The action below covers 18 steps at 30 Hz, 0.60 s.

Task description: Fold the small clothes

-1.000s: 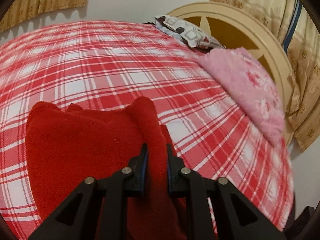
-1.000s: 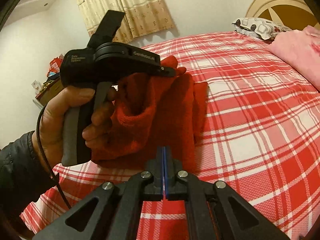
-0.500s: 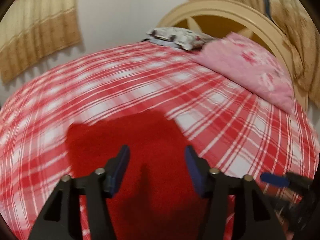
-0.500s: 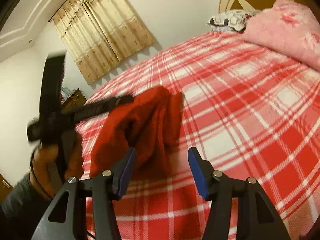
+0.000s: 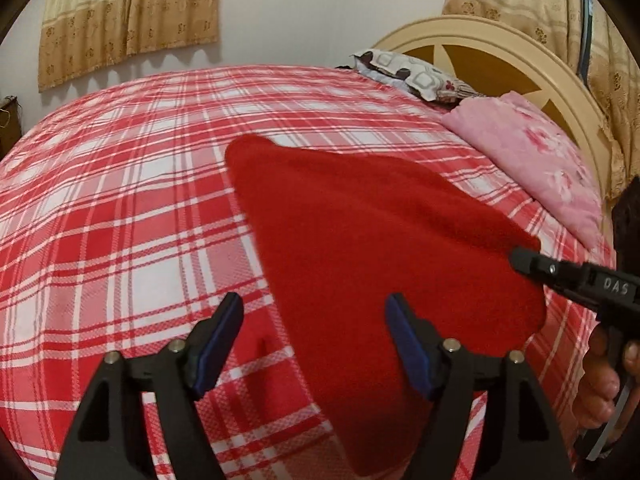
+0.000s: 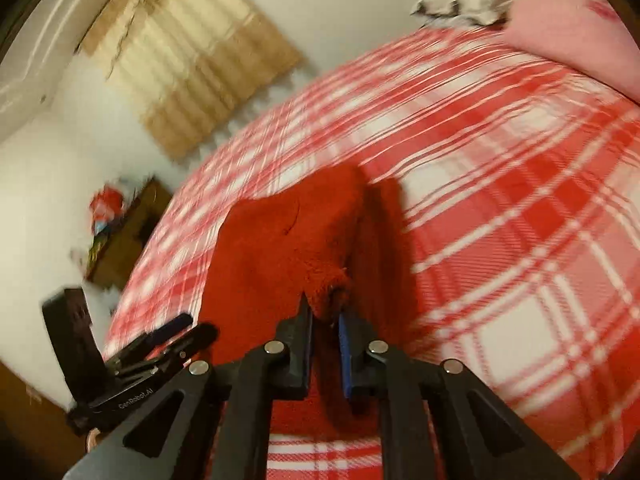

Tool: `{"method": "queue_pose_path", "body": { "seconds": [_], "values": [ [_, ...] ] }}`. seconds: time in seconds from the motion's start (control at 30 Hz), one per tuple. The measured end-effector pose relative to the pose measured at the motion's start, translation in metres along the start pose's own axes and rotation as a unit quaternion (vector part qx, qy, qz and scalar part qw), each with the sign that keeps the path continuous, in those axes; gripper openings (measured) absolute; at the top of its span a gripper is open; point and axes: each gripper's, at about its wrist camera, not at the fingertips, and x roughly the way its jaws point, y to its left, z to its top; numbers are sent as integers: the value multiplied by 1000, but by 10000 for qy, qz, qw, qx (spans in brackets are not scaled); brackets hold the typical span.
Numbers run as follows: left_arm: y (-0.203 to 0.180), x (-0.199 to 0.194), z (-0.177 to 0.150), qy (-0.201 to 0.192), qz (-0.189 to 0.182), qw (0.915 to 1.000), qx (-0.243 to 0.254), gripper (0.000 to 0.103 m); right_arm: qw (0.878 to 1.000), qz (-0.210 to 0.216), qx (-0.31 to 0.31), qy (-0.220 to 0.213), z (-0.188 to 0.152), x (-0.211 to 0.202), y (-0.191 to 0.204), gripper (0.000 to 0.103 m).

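Pinching a raised corner of the red garment (image 6: 280, 264), the right gripper (image 6: 325, 322) has its jaws nearly closed with a tuft of red cloth between the pads. The garment lies on the plaid bedspread (image 5: 120, 208), well short of the pink pillow (image 5: 532, 160), its long axis running away from the fingers toward the far side of the bed. The left gripper (image 5: 314, 340) is opening wide and holds nothing — its right pad (image 5: 404, 340) sits over the garment's near edge, its left pad over bare plaid. The right hand looks better placed to carry the fold; the left would first need to close on that edge.
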Motion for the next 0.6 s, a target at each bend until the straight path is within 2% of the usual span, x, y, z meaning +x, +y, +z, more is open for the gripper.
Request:
{"method": "queue_pose_path", "body": {
  "seconds": [0.03, 0.1, 0.2, 0.23, 0.3, 0.37, 0.4, 0.47, 0.6],
  "values": [
    [-2, 0, -1, -19, -23, 10000, 33, 83, 9999, -131, 16, -13, -3, -4, -3, 9],
    [-6, 5, -4, -9, 21, 9999, 168, 83, 9995, -153, 76, 284, -8, 3, -14, 9],
    [-5, 12, -9, 64, 53, 9999, 124, 83, 9986, -230, -247, 397, -8, 10, -8, 13],
    [-2, 12, -9, 66, 20, 10000, 54, 84, 9983, -290, -368, 342, -5, 7, -3, 18],
    [6, 10, -9, 68, -70, 9999, -109, 84, 9968, -581, -544, 103, 4, 0, 6, 48],
    [10, 10, -12, 53, -142, 9996, -234, 85, 9934, -880, -653, -326, 13, -15, 13, 50],
    [11, 11, -13, 46, -145, 9995, -277, 87, 9927, -850, -673, -525, 19, -22, 16, 50],
    [10, 11, -13, 53, -143, 9994, -299, 87, 9932, -498, -781, -710, 28, -31, 29, 50],
    [7, 10, -13, 30, -52, 9997, -242, 89, 9905, -77, -1351, -253, 27, -9, 55, 51]
  ]
}}
